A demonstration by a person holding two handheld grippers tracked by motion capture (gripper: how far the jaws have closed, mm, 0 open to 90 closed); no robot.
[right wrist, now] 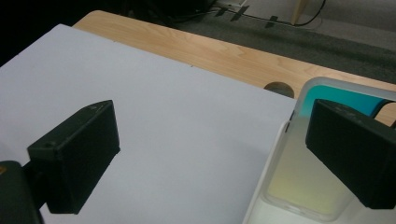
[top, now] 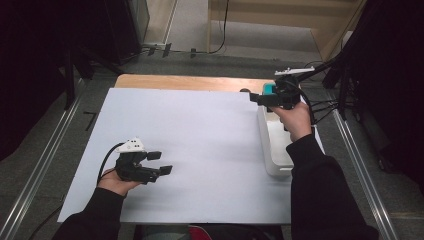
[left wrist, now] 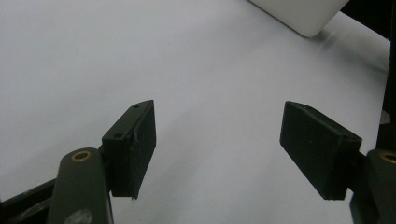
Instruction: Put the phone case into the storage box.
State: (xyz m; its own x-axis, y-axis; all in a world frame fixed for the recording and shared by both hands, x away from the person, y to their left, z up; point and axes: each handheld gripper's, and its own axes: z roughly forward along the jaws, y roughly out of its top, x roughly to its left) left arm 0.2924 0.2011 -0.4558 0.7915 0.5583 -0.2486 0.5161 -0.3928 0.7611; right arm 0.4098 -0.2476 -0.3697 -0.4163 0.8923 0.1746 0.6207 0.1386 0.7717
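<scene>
Two grippers over a white sheet, both spread and holding nothing.

Big white sheet [top: 200, 150] covers most of the wooden table [top: 190, 81]. A white bin [top: 274, 145] sits along its right edge, with something teal [right wrist: 345, 99] inside at the far end, can't really tell what it is. Right gripper [top: 257, 98] hangs over the bin's far end, jaws wide apart. Left gripper [top: 160, 162] hovers low over the near-left part of the sheet, jaws also wide apart.
</scene>
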